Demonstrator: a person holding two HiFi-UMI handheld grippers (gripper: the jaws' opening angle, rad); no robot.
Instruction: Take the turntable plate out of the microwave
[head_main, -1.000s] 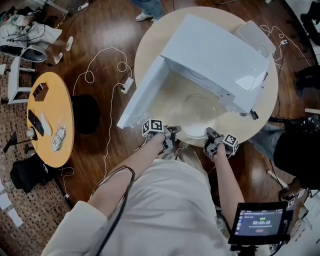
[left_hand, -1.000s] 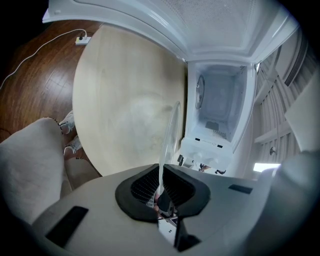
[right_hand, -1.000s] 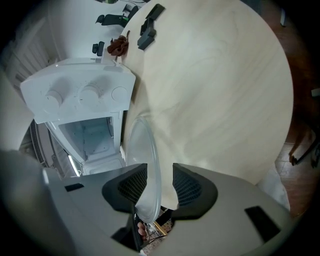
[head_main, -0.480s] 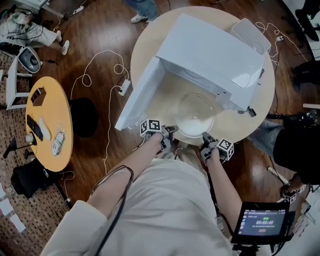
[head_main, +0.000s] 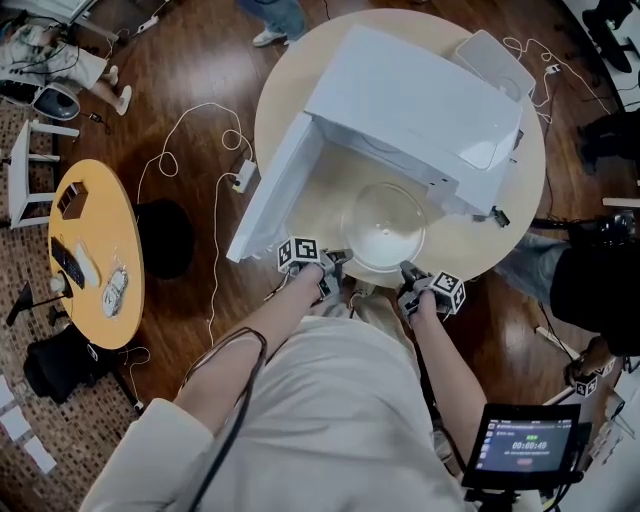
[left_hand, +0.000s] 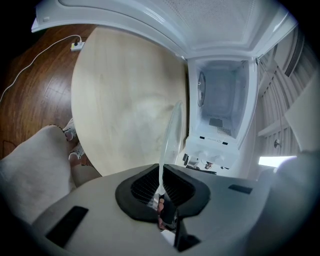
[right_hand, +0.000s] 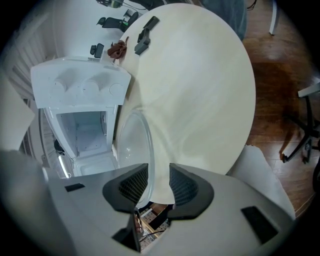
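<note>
**One-sided hold on a glass plate**

The left gripper (head_main: 338, 262) was clamped nearly shut on the rim of the plate (head_main: 385, 225) at its 7 o'clock. The plate was already outside the microwave (head_main: 410, 100), over the worktop (head_main: 285, 100) in front of the open cavity. At 5 o'clock the right gripper (head_main: 408, 272) had its jaws apart, with the rim between them but not pinched. If lifted like that, the smooth glass would likely pivot or slip from the single thin pinch. It also sat near the worktop's 6 o'clock edge.

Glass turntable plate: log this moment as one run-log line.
clear round glass turntable plate: outside white microwave, over round beige table | left gripper: shut on rim | right gripper: open, rim between jaws
</note>
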